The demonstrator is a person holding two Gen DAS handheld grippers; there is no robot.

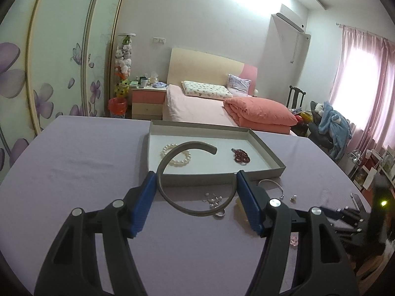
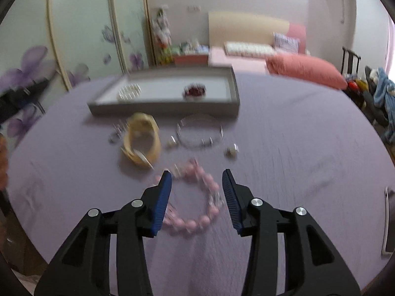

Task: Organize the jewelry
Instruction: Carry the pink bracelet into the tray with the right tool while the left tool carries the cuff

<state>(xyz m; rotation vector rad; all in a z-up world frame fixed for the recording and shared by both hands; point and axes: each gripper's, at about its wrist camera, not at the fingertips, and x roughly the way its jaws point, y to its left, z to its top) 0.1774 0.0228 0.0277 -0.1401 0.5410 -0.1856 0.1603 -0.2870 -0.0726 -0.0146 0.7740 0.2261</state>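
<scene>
Two pieces in tray (image 1: 269,156): pearls (image 1: 175,155), red beads (image 1: 240,156). My left claw (image 1: 196,192) clamps grey cuff (image 1: 172,162), lifted before tray. Right claw (image 2: 196,192) parted, empty, over pink beads (image 2: 197,197). Left on table: bangle (image 2: 200,133), cream band (image 2: 143,140), small bits.

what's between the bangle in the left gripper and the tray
Nothing visible. The left gripper holds the grey bangle raised just short of the tray; only the tray's low near wall lies ahead. Inside, the pearl bracelet and red beads leave bare floor between them.
</scene>
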